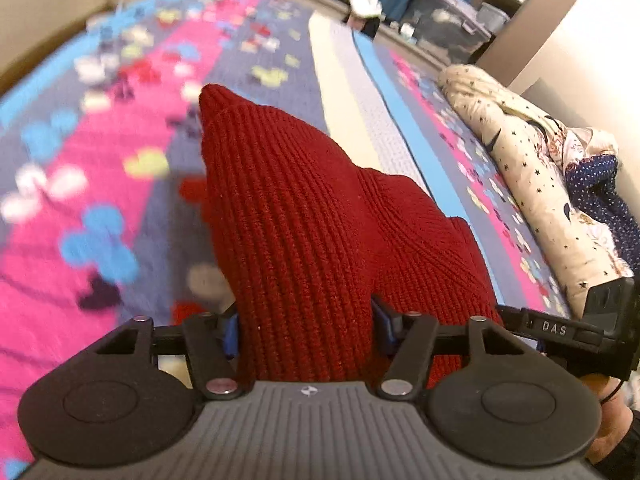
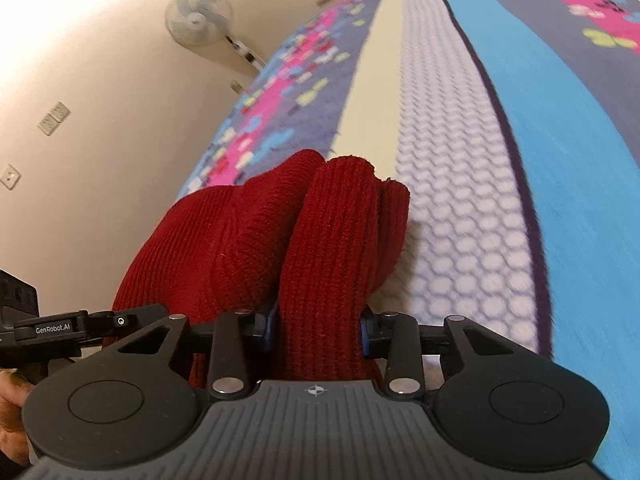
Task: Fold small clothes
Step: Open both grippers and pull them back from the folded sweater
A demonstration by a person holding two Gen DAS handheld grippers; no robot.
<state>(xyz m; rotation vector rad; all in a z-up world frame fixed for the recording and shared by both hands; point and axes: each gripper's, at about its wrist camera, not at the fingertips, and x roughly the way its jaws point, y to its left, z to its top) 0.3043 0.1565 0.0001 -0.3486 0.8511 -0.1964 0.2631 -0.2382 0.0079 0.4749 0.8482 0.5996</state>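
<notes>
1. Nearest the left wrist camera, the left gripper (image 1: 306,330) has its blue-padded fingers (image 1: 230,334) clenched on a dark red ribbed knit garment (image 1: 296,216).
2. Blue-padded fingers (image 2: 272,326) of the right gripper (image 2: 318,332) grasp a bunched fold of the same garment (image 2: 328,240).
3. That garment hangs between both grippers above the bed's patterned pink, blue and grey blanket (image 1: 100,168).
4. A cream star-print quilt (image 1: 520,168) lies rolled at the bed's right edge.

Dark red ribbed knit garment (image 1: 304,216) is bunching up off the patterned bedspread (image 1: 100,184), folds standing up in a peak, one thick doubled fold (image 2: 332,248) sticking forward, rest slumping alongside.
</notes>
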